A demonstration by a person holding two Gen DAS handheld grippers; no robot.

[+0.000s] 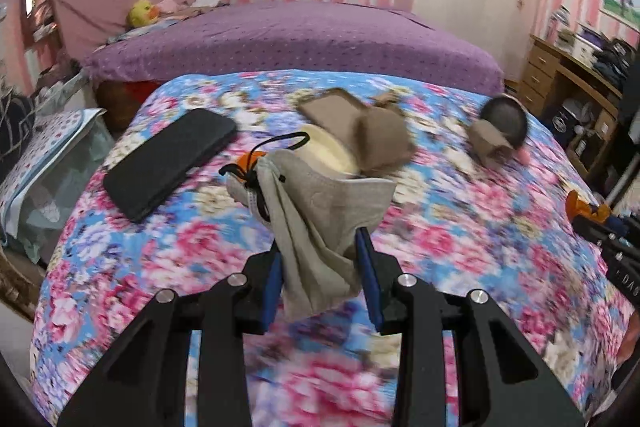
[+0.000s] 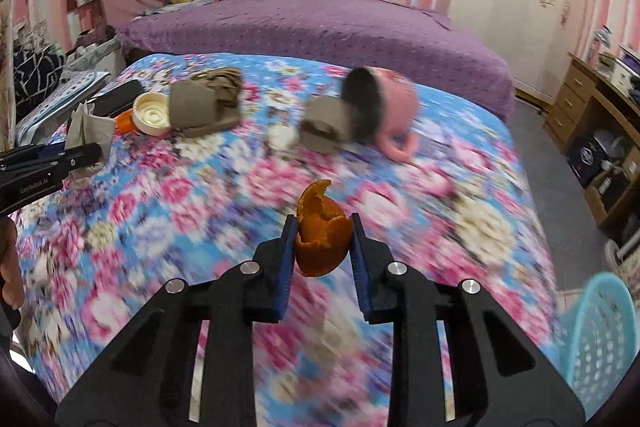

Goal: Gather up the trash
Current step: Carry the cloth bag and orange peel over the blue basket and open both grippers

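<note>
right gripper (image 2: 323,241) clamps curled orange peel (image 2: 322,239), lifted off floral quilt (image 2: 160,227) prob. for bagging; left gripper (image 1: 322,259) pinches grey drawstring cloth bag (image 1: 320,211) w/ mouth up.

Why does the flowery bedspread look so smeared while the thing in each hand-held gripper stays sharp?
Motion blur: in the left wrist view the floral bedspread streaks while the held grey cloth stays crisp; the right wrist view likewise, orange peel sharp. Fisheye lenses bow both rooms' edges.
</note>
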